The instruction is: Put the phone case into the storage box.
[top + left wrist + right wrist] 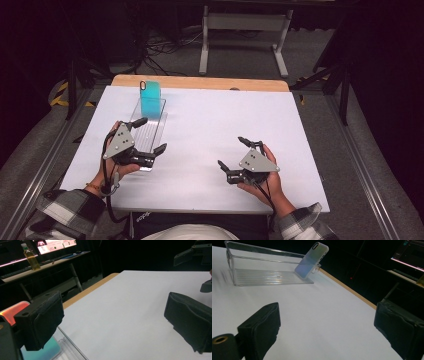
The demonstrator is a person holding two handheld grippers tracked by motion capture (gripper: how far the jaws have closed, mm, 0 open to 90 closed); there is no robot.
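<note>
A long clear plastic tray point(159, 121) lies on the left of the white table top point(215, 120). At its far end a teal phone point(150, 97) leans upright. My left gripper point(152, 134) hovers open over the tray's near end, one finger on each side. My right gripper point(231, 151) is open over bare table at centre right, holding nothing. In the right gripper view the tray point(262, 250) and the leaning phone point(310, 261) stand far beyond the open right gripper point(327, 332). The left gripper view has the open left gripper point(115, 322), the tray's edge point(68, 347) and the phone point(47, 351) low left.
A wooden strip point(200, 82) runs along the table's far edge. Behind it stand a white frame point(245, 30) and floor cables. Metal rails border both sides. A desk to the side carries a bottle point(30, 257) and a lit monitor point(57, 243).
</note>
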